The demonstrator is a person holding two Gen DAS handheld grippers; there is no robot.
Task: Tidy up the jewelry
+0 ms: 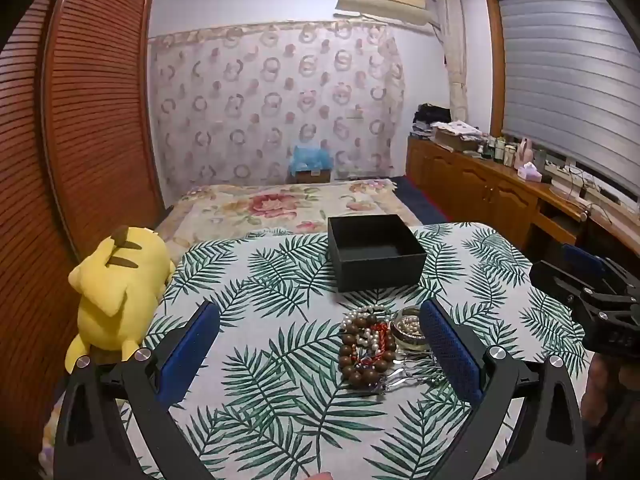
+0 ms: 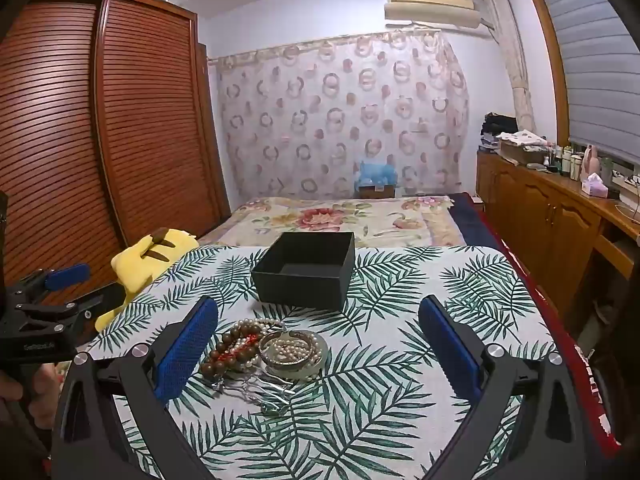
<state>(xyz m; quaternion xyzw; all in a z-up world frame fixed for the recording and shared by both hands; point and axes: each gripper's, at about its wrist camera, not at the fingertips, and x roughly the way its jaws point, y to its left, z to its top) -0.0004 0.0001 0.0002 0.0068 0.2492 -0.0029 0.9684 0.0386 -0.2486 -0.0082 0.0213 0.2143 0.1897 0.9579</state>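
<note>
A pile of jewelry lies on the leaf-print table: a brown wooden bead bracelet (image 1: 352, 354) (image 2: 224, 354), a white pearl strand (image 1: 370, 336) (image 2: 260, 323), a gold bangle ring holding pearls (image 1: 409, 329) (image 2: 294, 350), and silver clips (image 1: 396, 380) (image 2: 260, 390). An open, empty black box (image 1: 374, 254) (image 2: 306, 274) stands behind the pile. My left gripper (image 1: 320, 312) is open above the table, the pile near its right finger. My right gripper (image 2: 320, 312) is open, the pile near its left finger. Each gripper shows at the edge of the other's view (image 1: 592, 292) (image 2: 48, 292).
A yellow plush toy (image 1: 116, 292) (image 2: 148, 260) lies at the table's left edge. A floral bed (image 1: 288, 204) lies behind the table. A slatted wooden wardrobe (image 1: 80, 120) stands left; a wooden cabinet (image 2: 552, 216) with bottles runs along the right.
</note>
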